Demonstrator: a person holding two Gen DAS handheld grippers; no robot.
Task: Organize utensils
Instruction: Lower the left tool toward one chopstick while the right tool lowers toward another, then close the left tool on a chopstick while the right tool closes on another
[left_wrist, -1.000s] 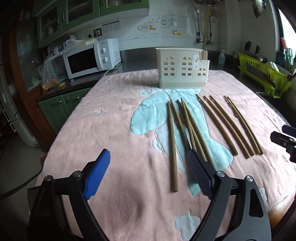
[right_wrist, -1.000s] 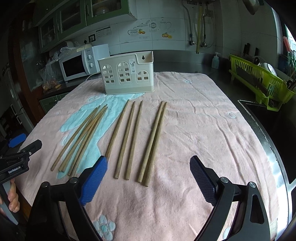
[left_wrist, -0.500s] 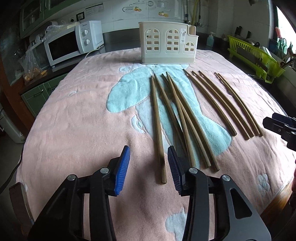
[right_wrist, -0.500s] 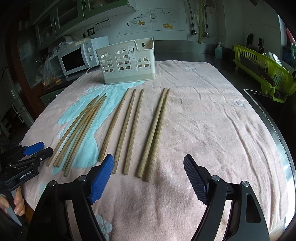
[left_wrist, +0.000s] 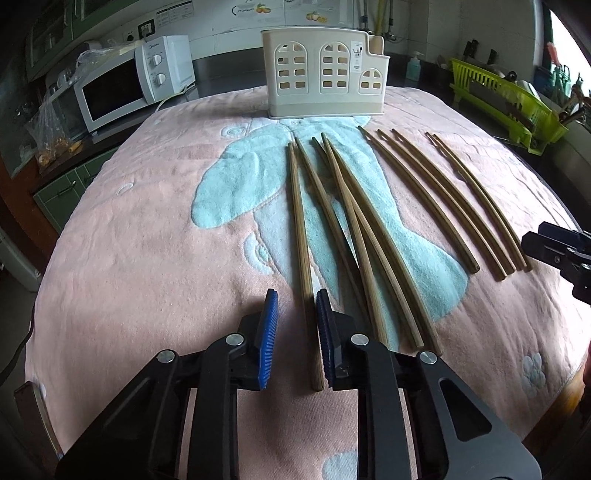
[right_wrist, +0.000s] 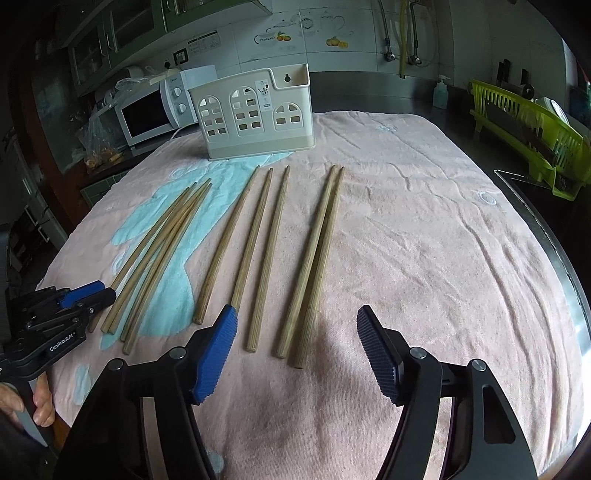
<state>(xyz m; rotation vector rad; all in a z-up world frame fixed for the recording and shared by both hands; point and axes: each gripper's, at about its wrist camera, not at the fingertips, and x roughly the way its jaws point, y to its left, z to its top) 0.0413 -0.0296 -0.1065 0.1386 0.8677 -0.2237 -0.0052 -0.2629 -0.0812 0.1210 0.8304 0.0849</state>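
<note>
Several wooden chopsticks lie side by side on a pink towel (left_wrist: 147, 258), pointing at a cream utensil holder (left_wrist: 325, 77) at the far end. My left gripper (left_wrist: 294, 310) is low over the towel, its jaws narrowed around the near end of the leftmost chopstick (left_wrist: 301, 240), with a small gap still showing on the left side. My right gripper (right_wrist: 297, 328) is open wide over the near ends of the rightmost chopstick pair (right_wrist: 314, 266) and one more. The holder also shows in the right wrist view (right_wrist: 258, 114).
A white microwave (left_wrist: 125, 81) stands at the back left off the towel. A lime green dish rack (left_wrist: 509, 99) stands at the right. A metal counter edge (right_wrist: 546, 229) runs along the towel's right side. The left gripper shows in the right wrist view (right_wrist: 62, 306).
My left gripper has dropped forward onto the leftmost chopstick and its jaws have narrowed from wide open to nearly closed. My right gripper has moved forward and lower over the right chopsticks, still open.
</note>
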